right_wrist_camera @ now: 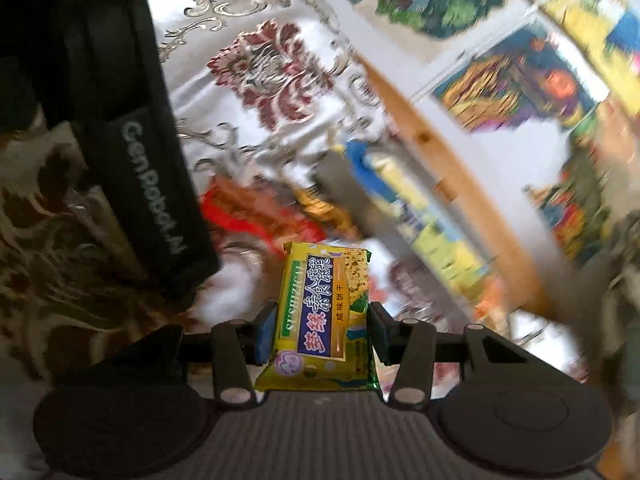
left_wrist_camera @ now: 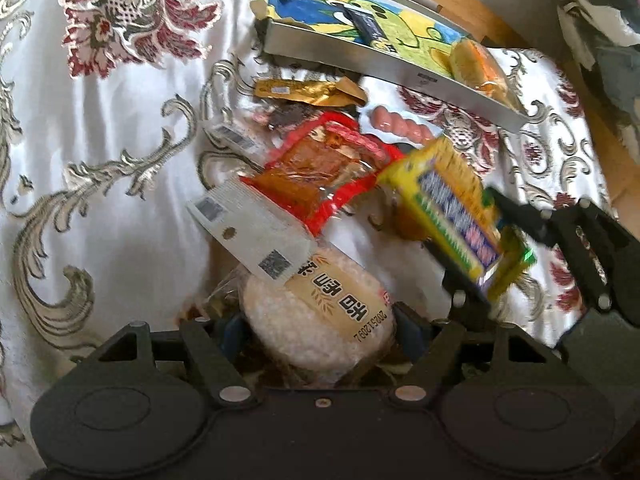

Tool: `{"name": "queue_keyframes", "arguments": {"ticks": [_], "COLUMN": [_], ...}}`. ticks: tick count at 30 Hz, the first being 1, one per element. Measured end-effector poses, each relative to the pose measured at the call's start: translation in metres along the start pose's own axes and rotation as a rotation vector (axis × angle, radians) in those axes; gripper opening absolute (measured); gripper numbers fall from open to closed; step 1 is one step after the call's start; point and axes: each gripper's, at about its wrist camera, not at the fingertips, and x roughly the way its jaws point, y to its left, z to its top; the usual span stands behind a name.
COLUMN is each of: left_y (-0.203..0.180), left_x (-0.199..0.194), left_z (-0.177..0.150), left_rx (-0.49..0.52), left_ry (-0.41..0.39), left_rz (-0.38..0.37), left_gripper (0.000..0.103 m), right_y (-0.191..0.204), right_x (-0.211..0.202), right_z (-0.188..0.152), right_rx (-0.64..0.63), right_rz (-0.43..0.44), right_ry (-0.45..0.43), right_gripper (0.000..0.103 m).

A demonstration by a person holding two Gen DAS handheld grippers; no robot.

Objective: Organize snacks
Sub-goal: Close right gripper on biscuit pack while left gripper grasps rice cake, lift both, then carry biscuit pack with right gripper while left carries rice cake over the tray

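Grippers both held snacks: my left gripper (left_wrist_camera: 316,330) clamped a round rice cracker pack (left_wrist_camera: 320,320), my right gripper (right_wrist_camera: 318,330) clamped a yellow biscuit packet (right_wrist_camera: 324,312) above the floral cloth (left_wrist_camera: 120,160).

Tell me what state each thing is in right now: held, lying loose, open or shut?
Left gripper: shut on rice cracker pack.
Rice cracker pack: held, sealed.
Right gripper: shut on yellow biscuit pack.
Yellow biscuit pack: held, lifted.
Red snack pack: lying loose.
Metal tray: holds one bun.
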Motion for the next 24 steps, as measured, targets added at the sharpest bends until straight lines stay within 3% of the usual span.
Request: {"name": "queue_keyframes", "arguments": {"ticks": [11,18,24], "left_y": [-0.022,-0.029,-0.039], "left_x": [0.002,-0.008,-0.018], "left_z": [-0.010,-0.011,-0.010], "left_rx": [0.059,0.076,0.096], "left_ry": [0.068,0.029,0.007], "left_rz": [-0.095,-0.154,-0.247], "left_gripper": [0.075,0.075,0.075], "right_y": [-0.038,-0.053,-0.065], "right_x": [0.002,0.000,0.003], "right_z": [-0.007,-0.005,-0.010], "right_rx": [0.024,0.072,0.105], "right_rz": [-0.231,-0.304,-0.338], "right_ry": [-0.094,-0.145,-0.121], "right_gripper": [0.052,0.052,0.052]}}
